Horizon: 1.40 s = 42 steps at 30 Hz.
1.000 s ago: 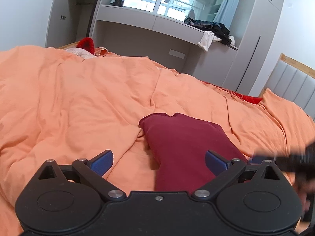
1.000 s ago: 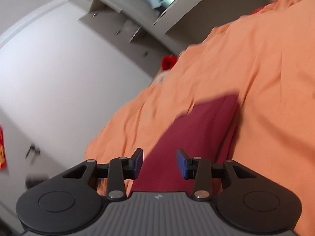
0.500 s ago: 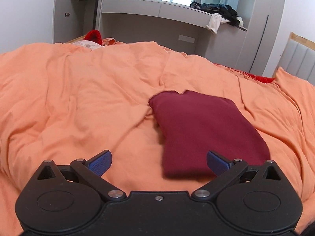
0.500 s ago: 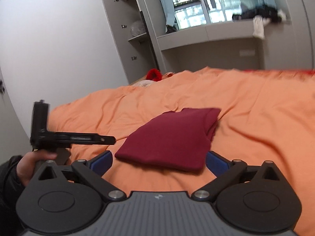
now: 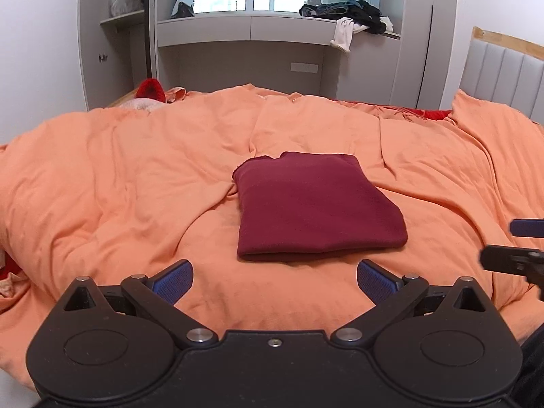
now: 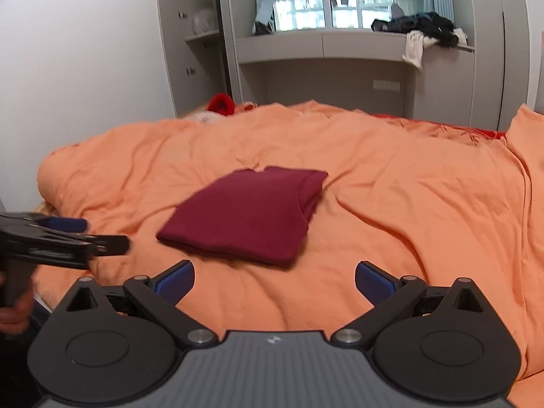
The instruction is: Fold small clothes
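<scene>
A dark red garment [image 5: 316,207] lies folded into a neat rectangle on the orange duvet [image 5: 136,187]. It also shows in the right wrist view [image 6: 251,214]. My left gripper [image 5: 274,280] is open and empty, held back from the garment's near edge. My right gripper [image 6: 274,280] is open and empty too, back from the garment's near corner. The right gripper's fingers show at the right edge of the left wrist view [image 5: 527,227]. The left gripper shows at the left edge of the right wrist view [image 6: 64,238].
Grey built-in cabinets and a desk ledge [image 5: 272,30] stand behind the bed, with a pile of clothes [image 5: 353,20] on the ledge. A padded headboard [image 5: 503,71] is at the right. A red object [image 5: 151,88] lies at the bed's far left.
Both grippers have pulled back from the folded garment and levelled out. The right gripper went from nearly shut over the cloth to wide open. The garment stays folded on the duvet.
</scene>
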Motion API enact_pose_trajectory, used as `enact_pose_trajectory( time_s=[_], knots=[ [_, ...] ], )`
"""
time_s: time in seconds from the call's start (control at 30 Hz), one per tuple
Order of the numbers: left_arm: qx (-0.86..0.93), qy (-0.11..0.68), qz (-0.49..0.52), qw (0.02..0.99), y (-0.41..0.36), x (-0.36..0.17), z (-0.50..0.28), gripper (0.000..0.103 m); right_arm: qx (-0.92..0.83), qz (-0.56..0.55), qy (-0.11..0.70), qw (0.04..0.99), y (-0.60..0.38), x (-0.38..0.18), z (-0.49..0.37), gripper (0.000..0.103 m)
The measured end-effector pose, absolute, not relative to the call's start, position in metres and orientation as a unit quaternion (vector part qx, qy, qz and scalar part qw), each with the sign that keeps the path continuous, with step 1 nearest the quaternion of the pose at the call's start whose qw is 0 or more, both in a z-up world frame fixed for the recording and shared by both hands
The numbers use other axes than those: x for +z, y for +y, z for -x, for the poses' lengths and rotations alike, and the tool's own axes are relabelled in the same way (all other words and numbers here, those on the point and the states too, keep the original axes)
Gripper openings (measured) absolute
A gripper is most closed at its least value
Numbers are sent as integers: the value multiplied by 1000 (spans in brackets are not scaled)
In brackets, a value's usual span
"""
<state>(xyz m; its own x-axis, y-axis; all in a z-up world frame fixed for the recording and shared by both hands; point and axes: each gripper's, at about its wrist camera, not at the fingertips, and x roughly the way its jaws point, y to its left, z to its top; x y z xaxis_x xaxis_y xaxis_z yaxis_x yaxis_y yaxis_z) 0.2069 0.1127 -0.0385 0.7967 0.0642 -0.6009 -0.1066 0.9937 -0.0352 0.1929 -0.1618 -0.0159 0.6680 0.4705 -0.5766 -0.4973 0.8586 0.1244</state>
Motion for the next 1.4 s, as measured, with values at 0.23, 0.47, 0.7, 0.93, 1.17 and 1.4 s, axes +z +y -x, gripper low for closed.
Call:
enact_pose_trajectory(
  time_s=[0.23, 0.47, 0.7, 0.93, 1.17, 1.4],
  knots=[
    [39, 313, 40, 948, 109, -28, -192, 102, 275, 12, 306, 911, -161, -14, -192, 103],
    [39, 312, 26, 949, 102, -25, -190, 102, 276, 17, 307, 910, -160, -14, -191, 103],
    [41, 309, 26, 950, 103, -25, -191, 102, 267, 23, 308, 913, -162, -15, -193, 103],
    [44, 312, 24, 949, 102, -26, -193, 102, 264, 28, 308, 914, -165, -16, -192, 103],
    [44, 316, 28, 947, 104, -27, -196, 102, 261, 32, 307, 915, -165, -14, -192, 103],
    [46, 319, 25, 946, 105, -30, -199, 102, 259, 31, 301, 918, -168, -13, -192, 103]
  ],
)
